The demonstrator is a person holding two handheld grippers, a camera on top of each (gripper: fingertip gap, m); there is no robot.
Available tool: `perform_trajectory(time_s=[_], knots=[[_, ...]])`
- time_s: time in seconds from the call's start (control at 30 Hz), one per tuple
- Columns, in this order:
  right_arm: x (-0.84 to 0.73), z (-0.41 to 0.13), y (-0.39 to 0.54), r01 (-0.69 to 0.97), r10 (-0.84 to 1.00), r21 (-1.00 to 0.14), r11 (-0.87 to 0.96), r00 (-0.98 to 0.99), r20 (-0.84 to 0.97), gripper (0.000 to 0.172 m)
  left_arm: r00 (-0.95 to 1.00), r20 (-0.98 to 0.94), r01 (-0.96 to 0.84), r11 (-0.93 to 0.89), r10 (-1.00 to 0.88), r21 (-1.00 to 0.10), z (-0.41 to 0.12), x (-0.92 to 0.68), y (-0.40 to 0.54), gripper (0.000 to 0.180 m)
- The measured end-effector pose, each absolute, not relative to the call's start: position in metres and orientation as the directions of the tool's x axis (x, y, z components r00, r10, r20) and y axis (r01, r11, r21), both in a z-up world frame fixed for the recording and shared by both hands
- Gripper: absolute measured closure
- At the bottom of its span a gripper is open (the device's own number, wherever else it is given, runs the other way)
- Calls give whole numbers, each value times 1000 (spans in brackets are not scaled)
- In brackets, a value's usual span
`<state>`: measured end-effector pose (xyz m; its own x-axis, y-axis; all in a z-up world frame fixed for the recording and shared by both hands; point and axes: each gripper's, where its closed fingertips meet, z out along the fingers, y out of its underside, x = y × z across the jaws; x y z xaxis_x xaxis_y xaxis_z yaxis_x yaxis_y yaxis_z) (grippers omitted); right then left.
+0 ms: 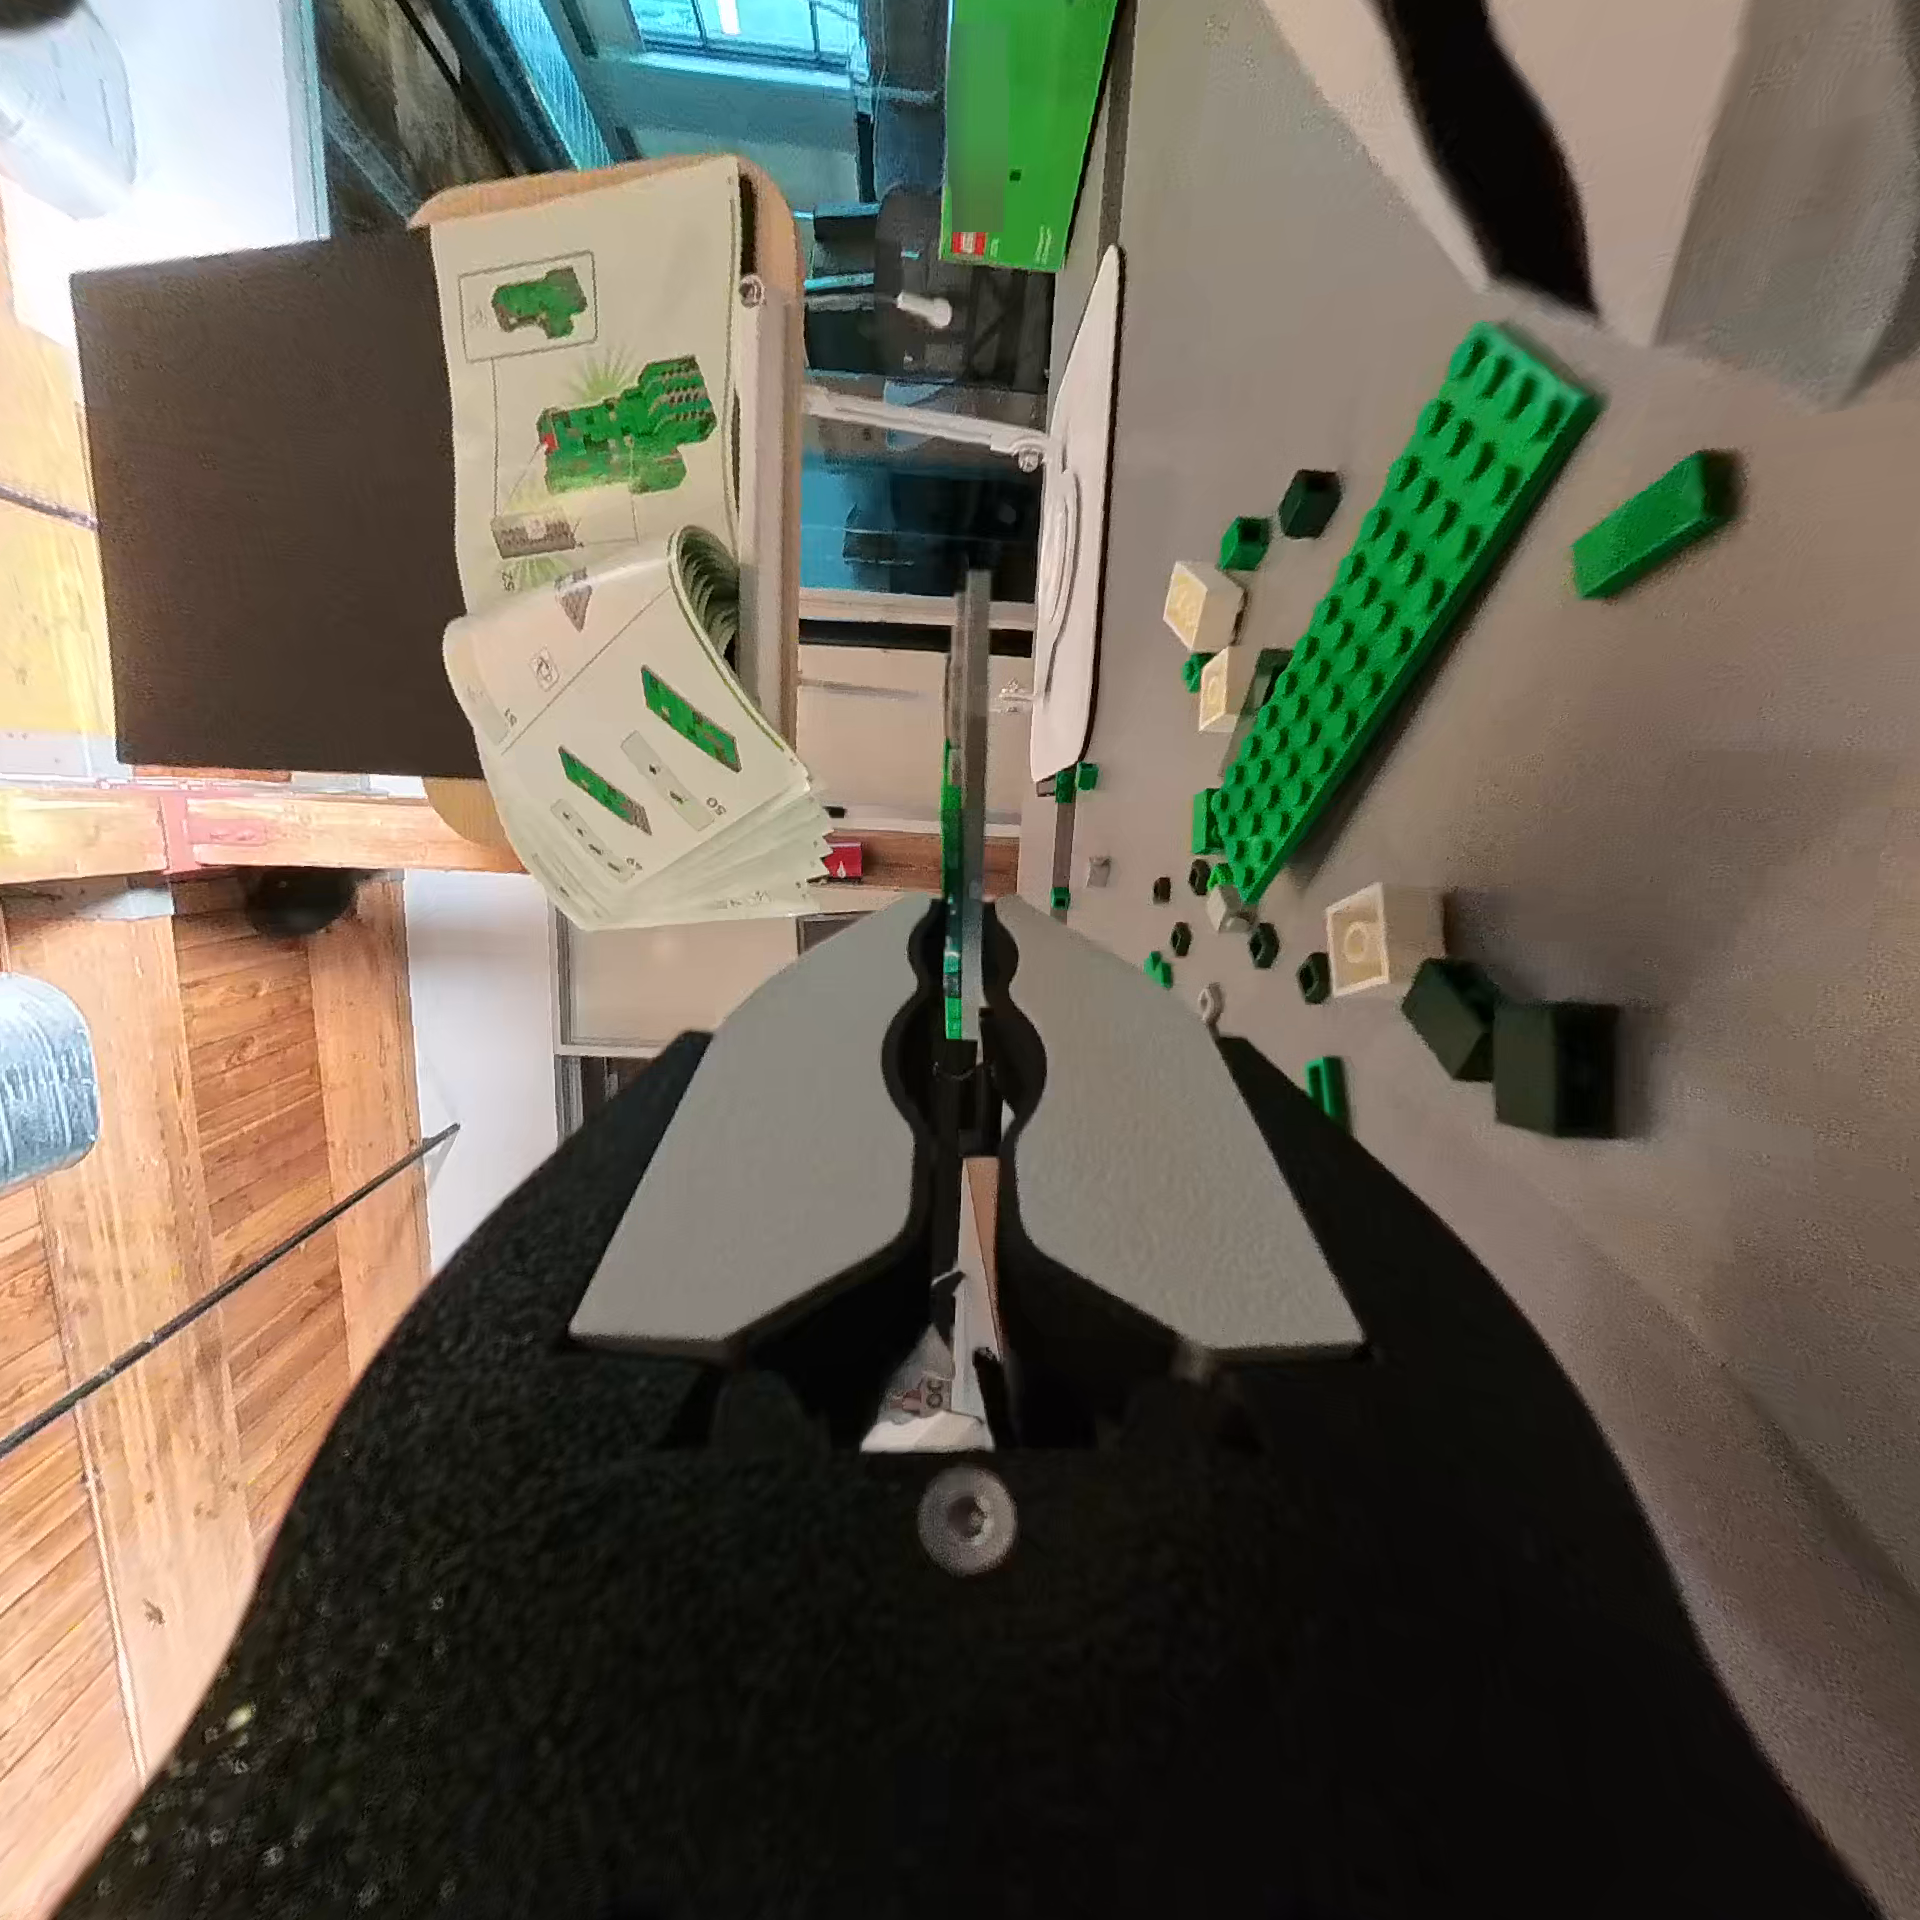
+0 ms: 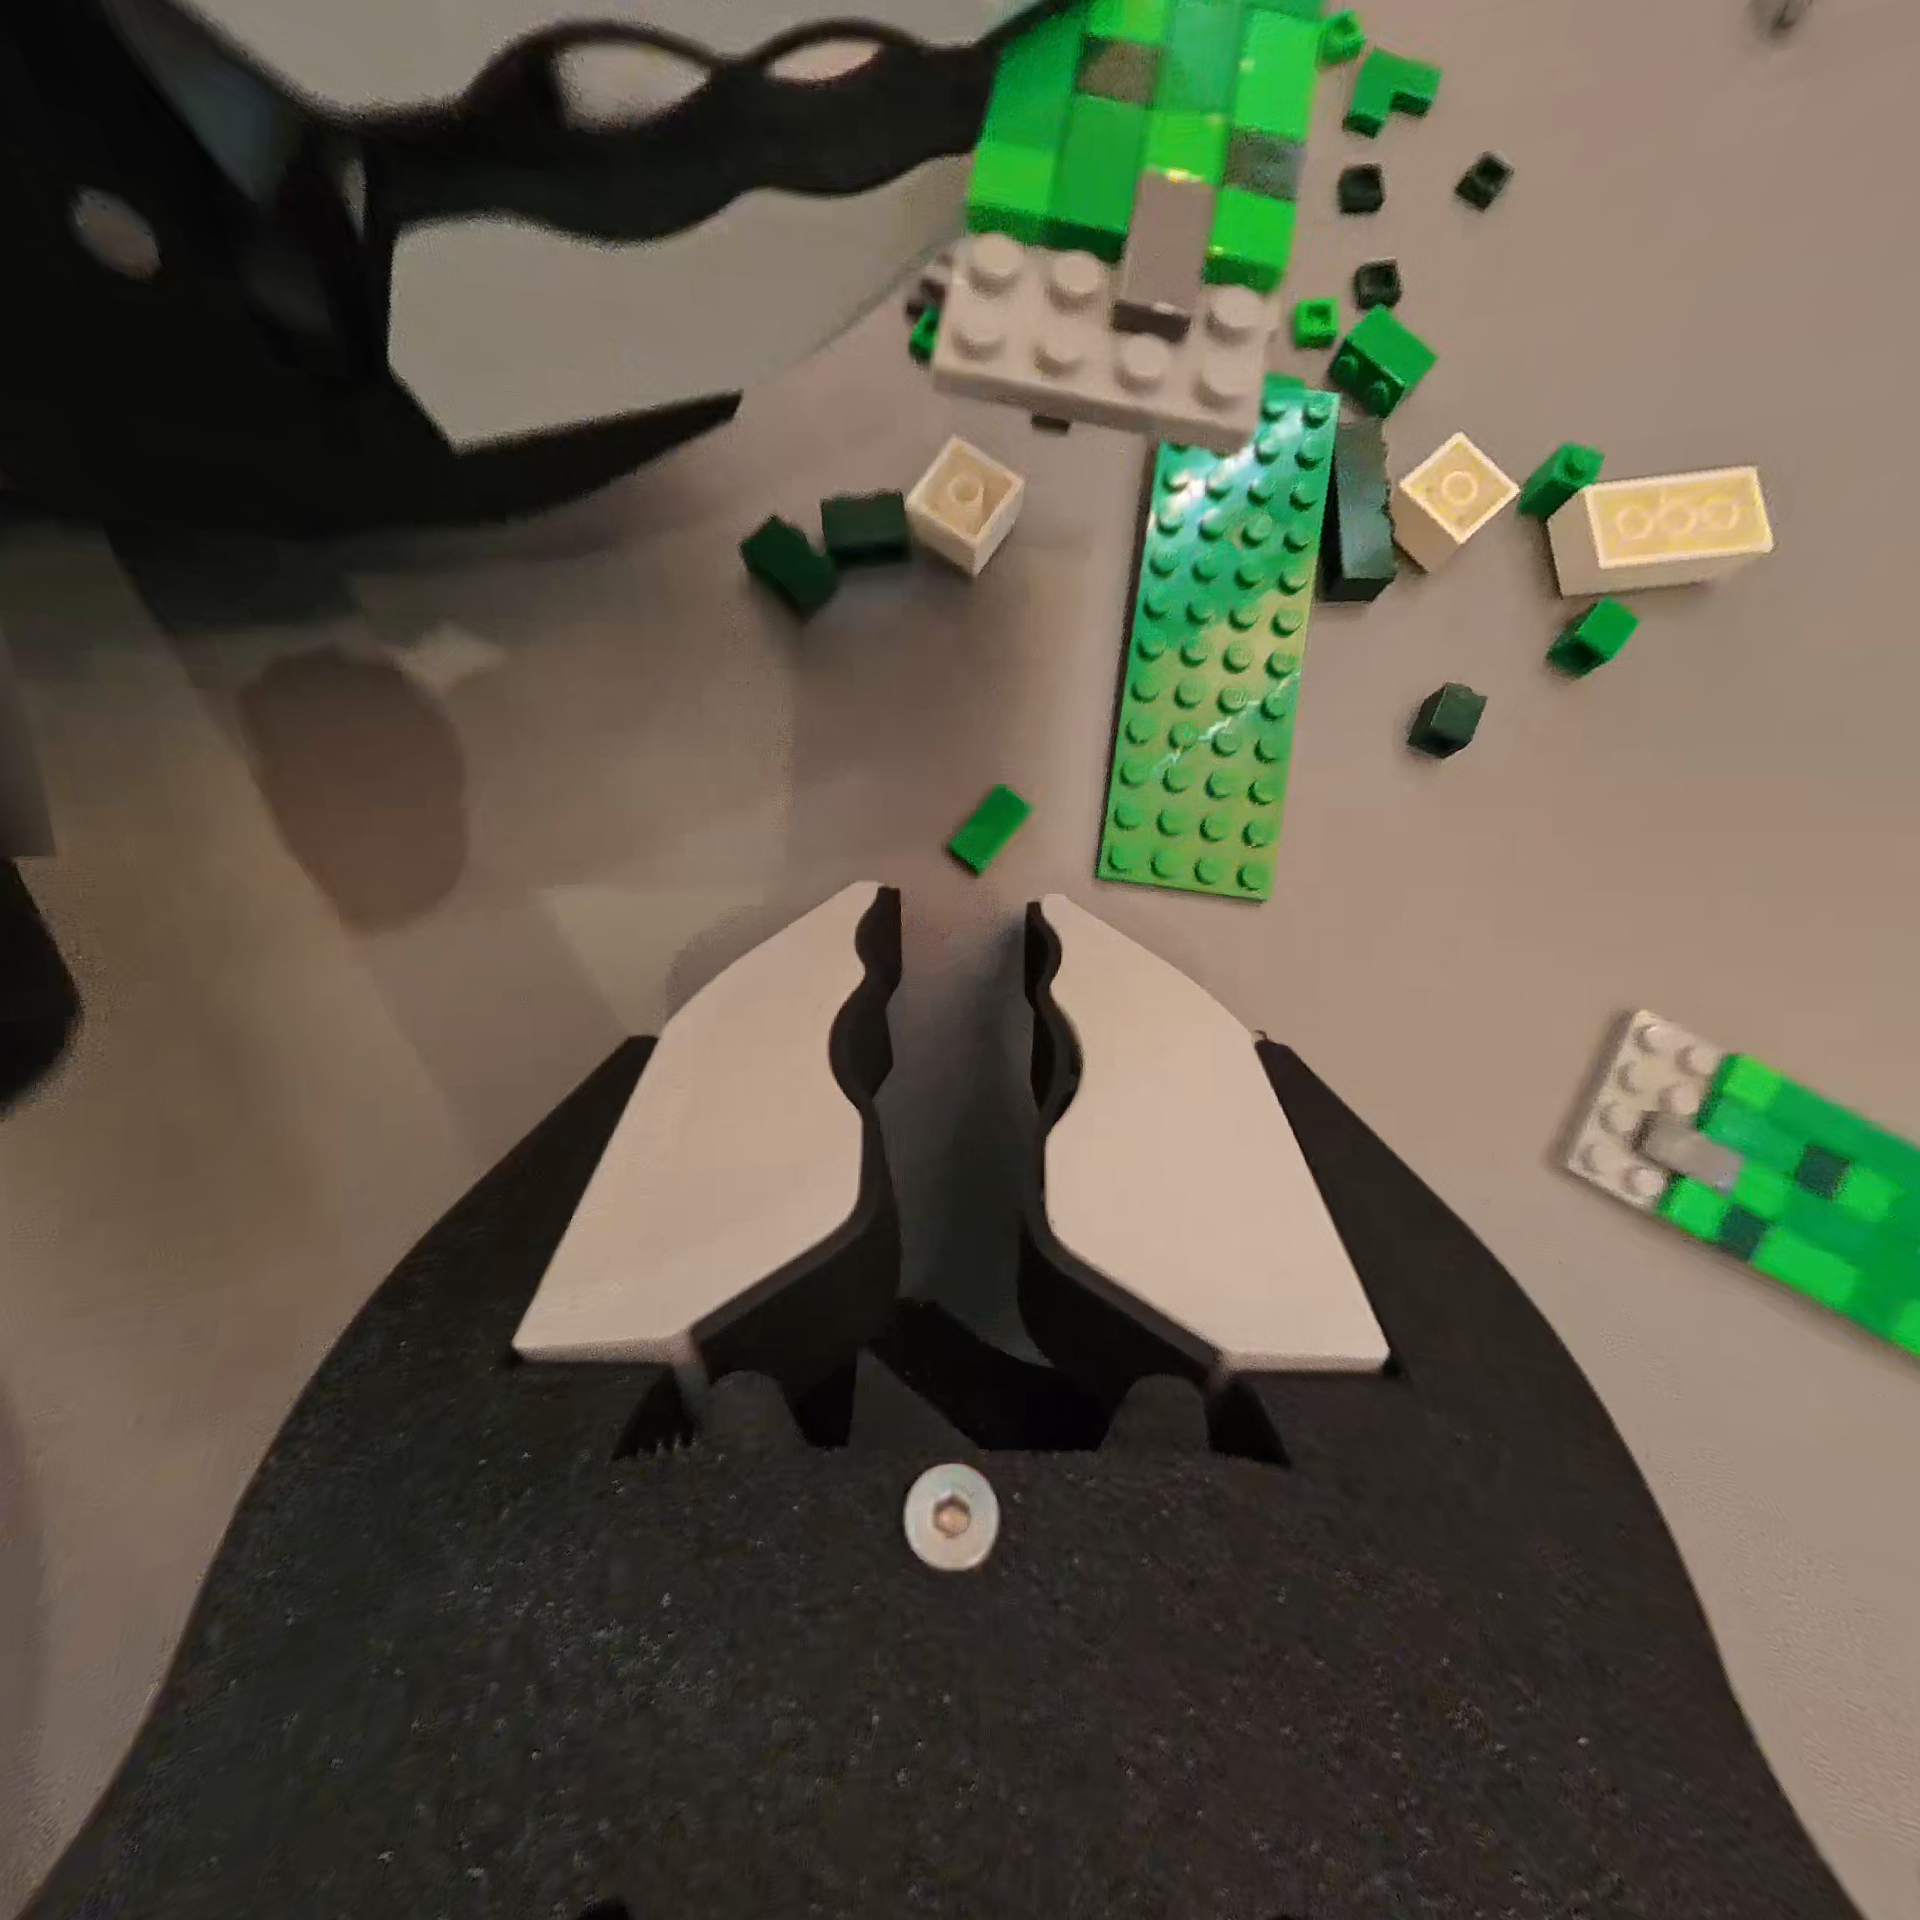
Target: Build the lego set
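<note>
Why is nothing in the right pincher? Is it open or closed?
Open. The right gripper has bare grey table showing between its fingertips; the small green tile lies just ahead, untouched.

Right wrist view: a long studded plate (image 2: 1216, 665) lies on the table (image 2: 623, 831), ahead of the open right gripper (image 2: 961, 909). A small flat tile (image 2: 989, 826) lies just left of the plate's near end. A studded assembly (image 2: 1122, 229), gripped edge-on by the left gripper (image 1: 964, 920), sits beyond the far end. Loose bricks (image 2: 1652, 530) lie right of the plate; a second assembly (image 2: 1756, 1174) lies well apart, near right.
</note>
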<state>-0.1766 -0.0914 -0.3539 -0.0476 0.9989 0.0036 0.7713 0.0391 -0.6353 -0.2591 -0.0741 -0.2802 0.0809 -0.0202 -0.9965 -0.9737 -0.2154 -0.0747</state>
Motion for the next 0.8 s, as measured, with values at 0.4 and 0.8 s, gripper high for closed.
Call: perform_trajectory(time_s=[0.4, 0.8], knots=[[-191, -360, -91, 794, 994, -608, 12, 58, 94, 156, 89, -996, -966, -246, -12, -83, -278, -271, -78, 175], [-181, -347, -75, 760, 988, -649, -23, 116, 101, 164, 52, -998, -974, -221, -39, -42, -282, -262, -77, 175]])
